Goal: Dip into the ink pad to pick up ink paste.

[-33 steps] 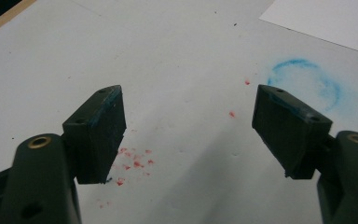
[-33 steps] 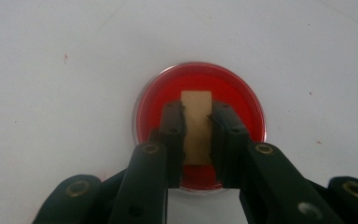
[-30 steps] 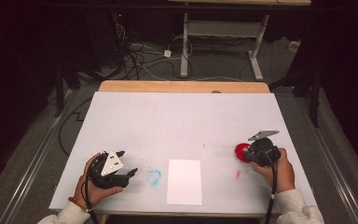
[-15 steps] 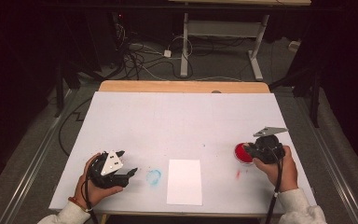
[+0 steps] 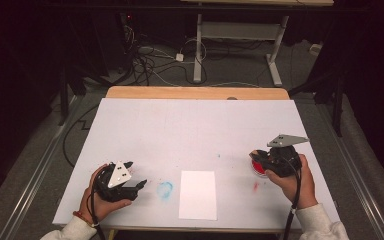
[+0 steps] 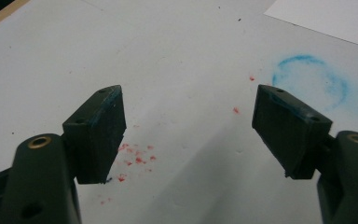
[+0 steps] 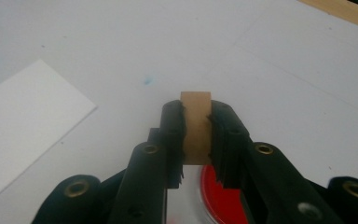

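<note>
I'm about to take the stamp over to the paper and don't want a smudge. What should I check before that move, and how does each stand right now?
1. Wooden stamp block clamped between the right tongs: ok, both pads press on it.
2. Block lifted off the red ink pad: cannot tell; the pad lies just below it.
3. Ink on the stamp face: cannot tell, the face is hidden.
4. White sheet of paper lying flat and bare on the table: ok.
5. Left tongs off the paper: ok, open over the table beside the blue ring stain.
6. Path from pad to paper: ok, nothing lies between them.
</note>
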`<state>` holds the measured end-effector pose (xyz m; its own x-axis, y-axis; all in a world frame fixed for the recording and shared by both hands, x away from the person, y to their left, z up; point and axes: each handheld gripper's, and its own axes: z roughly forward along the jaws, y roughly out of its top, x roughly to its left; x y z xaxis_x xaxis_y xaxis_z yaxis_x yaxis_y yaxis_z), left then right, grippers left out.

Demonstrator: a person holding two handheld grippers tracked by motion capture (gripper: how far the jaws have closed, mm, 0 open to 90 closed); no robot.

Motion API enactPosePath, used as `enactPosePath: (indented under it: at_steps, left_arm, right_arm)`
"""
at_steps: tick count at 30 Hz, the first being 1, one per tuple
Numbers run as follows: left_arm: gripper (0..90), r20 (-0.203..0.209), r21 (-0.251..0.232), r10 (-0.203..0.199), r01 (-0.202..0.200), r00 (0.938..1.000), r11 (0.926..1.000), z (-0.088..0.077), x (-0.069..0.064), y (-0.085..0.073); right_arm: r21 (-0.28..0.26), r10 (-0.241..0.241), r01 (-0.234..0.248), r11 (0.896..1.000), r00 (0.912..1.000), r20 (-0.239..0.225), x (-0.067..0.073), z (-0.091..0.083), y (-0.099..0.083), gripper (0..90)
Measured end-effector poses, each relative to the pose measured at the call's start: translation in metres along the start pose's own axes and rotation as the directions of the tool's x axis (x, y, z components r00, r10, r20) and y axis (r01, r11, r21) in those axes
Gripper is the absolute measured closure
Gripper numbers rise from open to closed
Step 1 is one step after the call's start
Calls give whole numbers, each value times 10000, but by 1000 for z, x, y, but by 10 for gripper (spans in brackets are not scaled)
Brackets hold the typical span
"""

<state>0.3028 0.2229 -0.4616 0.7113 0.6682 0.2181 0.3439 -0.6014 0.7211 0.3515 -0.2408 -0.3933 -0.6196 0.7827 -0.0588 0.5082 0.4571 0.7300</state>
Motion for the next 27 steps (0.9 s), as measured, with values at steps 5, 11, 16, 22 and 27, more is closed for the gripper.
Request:
enactPosePath:
  at_steps: [5, 11, 16, 22, 27]
  left_arm:
    - [249, -3, 21, -116, 116, 9999, 9999, 0, 3, -3]
    - [249, -129, -12, 46, -47, 9999, 10000, -2, 2, -3]
    - [249, -111, 69, -89, 90, 9999, 9999, -4, 1, -6]
    - [249, -172, 110, -172, 174, 9997, 9998, -5, 1, -8]
    - [249, -183, 159, -214, 217, 9996, 9996, -6, 1, -9]
  right_arm:
    - [-133, -299, 295, 9995, 9991, -302, 11, 1, 7, 761]
    - [-219, -677, 666, 9975, 9961, -562, 23, 2, 9, 762]
    - [-373, -942, 913, 9951, 9920, -837, 32, -1, 13, 761]
    - [-491, -1236, 1184, 9918, 9848, -1220, 45, 3, 18, 761]
    - [-461, -1533, 1482, 9879, 9783, -1393, 55, 6, 20, 761]
